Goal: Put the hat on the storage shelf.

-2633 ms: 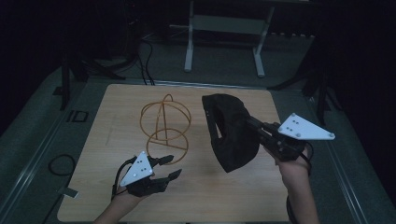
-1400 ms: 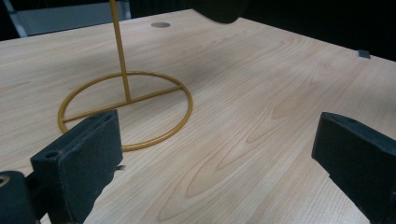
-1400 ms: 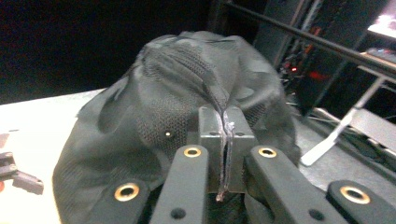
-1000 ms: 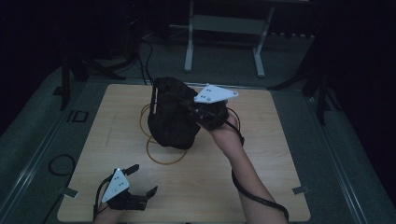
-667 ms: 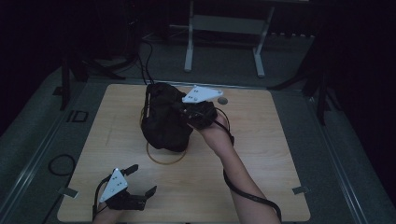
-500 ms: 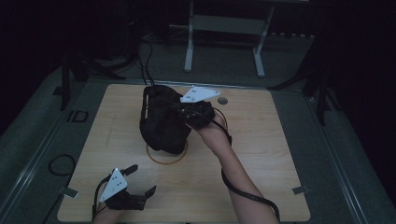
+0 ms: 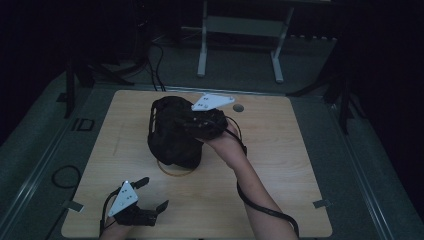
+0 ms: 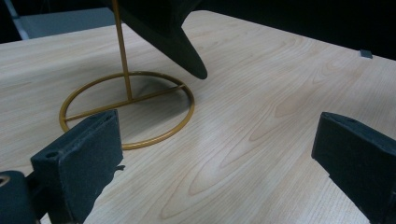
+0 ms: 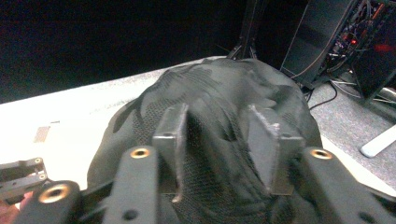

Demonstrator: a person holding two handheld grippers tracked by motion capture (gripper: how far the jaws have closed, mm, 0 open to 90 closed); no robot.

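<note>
A black mesh cap hangs over a gold wire stand at the middle of the wooden table. My right gripper is at the cap's right side. Its jaws have just been opening and now stand apart, with a ridge of the cap's fabric between them, in the right gripper view. My left gripper rests open near the table's front left edge with nothing in it. In the left gripper view it faces the stand's ring and the cap's brim above it.
A round cable hole sits near the table's far edge. A metal frame stands on the floor behind the table. A cable loop lies on the floor at the left. Bare tabletop stretches to the right.
The right gripper carried the cap left and down over the stand, then its jaws parted. The left gripper drew back toward the front left corner, then stayed still.
</note>
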